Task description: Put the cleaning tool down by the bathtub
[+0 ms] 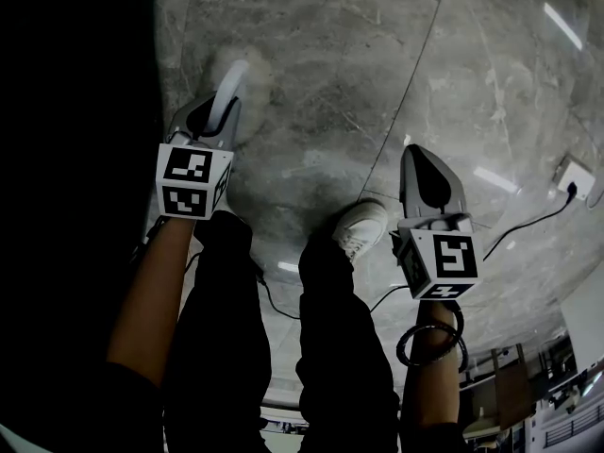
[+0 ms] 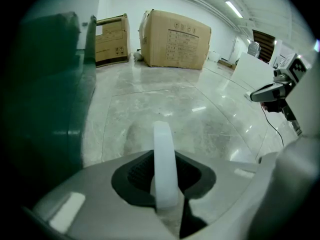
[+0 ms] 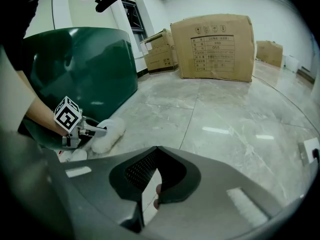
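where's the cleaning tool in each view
Head view: cleaning tool upper left.
Left gripper view: cleaning tool lower centre, white handle between the jaws.
Right gripper view: cleaning tool lower left, fluffy head beside the green bathtub.
Shared landmark: big cardboard box, in both gripper views, not the head view.
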`<state>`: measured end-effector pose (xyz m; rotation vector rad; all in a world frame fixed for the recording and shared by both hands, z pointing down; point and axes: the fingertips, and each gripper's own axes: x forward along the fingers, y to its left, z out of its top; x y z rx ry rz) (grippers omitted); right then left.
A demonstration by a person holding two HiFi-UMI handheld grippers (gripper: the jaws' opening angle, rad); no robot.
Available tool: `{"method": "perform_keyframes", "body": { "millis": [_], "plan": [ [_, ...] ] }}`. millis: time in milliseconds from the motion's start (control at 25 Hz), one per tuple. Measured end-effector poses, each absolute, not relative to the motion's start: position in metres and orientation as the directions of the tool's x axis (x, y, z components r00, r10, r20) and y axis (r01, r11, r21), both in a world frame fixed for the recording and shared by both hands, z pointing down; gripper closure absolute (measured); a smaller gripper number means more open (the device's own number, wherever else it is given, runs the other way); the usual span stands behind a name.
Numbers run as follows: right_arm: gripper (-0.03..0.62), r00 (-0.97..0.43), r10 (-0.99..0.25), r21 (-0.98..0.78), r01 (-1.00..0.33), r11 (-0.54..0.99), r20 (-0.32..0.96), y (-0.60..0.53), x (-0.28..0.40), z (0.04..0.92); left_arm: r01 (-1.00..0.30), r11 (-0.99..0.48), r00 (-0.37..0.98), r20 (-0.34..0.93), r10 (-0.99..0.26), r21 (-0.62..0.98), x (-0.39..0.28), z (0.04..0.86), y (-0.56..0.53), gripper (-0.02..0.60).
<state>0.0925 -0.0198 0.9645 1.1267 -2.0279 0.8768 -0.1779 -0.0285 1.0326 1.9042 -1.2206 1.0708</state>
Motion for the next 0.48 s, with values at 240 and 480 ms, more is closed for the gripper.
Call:
{"method": "perform_keyframes", "body": {
  "millis": [240, 480],
  "plan": [
    [0.571, -0.404, -0.457, -0.212, -0.885, 0.414, 0.793, -0.019, 0.105, 0.959, -0.919, -0.388, 0.242, 0.878, -0.414, 0.071, -0.176, 1.031, -0.030, 0.490],
    [0.571, -0.403, -0.467, -0.206, -0.886, 0.417, 0.787, -0.024, 0.106, 0.943, -0.911, -0.408, 0.247, 0.876, -0.415, 0.064, -0.174, 1.018, -0.030, 0.420]
  ]
}}
